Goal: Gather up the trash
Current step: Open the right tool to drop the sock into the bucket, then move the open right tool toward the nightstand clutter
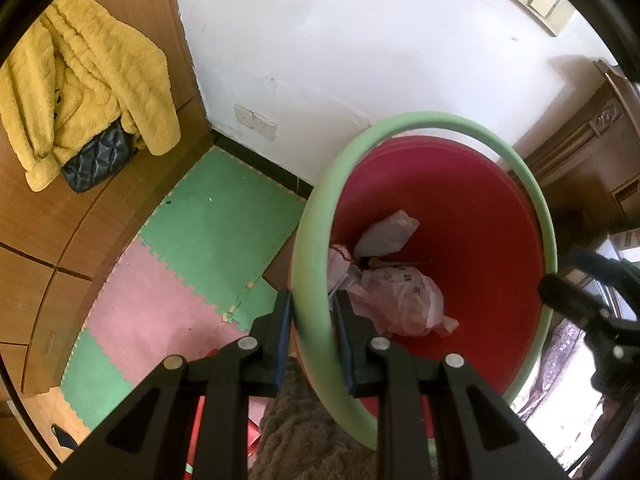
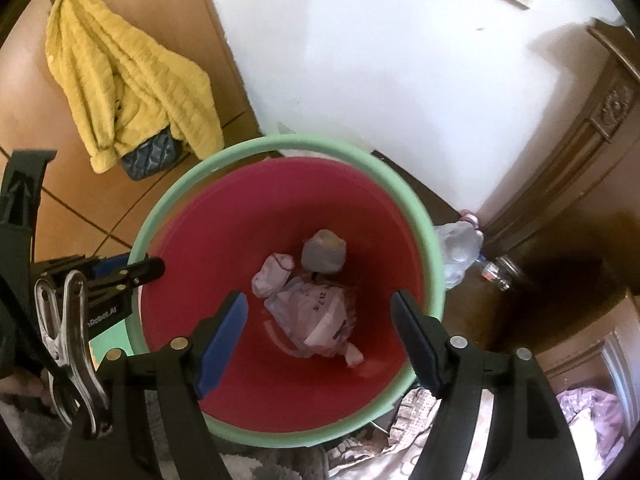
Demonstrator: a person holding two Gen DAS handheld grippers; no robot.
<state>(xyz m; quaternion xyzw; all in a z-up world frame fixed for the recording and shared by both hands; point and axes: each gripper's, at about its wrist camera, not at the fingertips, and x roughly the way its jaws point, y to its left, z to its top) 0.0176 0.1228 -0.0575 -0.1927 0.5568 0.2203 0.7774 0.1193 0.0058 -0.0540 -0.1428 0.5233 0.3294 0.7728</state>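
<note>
a round red plastic bin with a pale green rim is clamped by the left gripper, whose blue-padded jaws are closed on the rim, one pad outside and one inside the wall. the same grip is seen at the left edge of the bin in the right wrist view. the right gripper is held above the bin's mouth with its jaws spread wide and nothing between them. at the bottom of the bin, near its middle, crumpled white and pinkish plastic bags and paper scraps are seen lying together in a heap, with a small greyish wad just beside them toward the far wall. outside the bin, by its right edge, a crushed clear plastic bottle is seen on the floor. green and pink foam floor mats are spread to the left of the bin. a yellow fleece garment is hung on a wooden cabinet, over a dark quilted bag.
</note>
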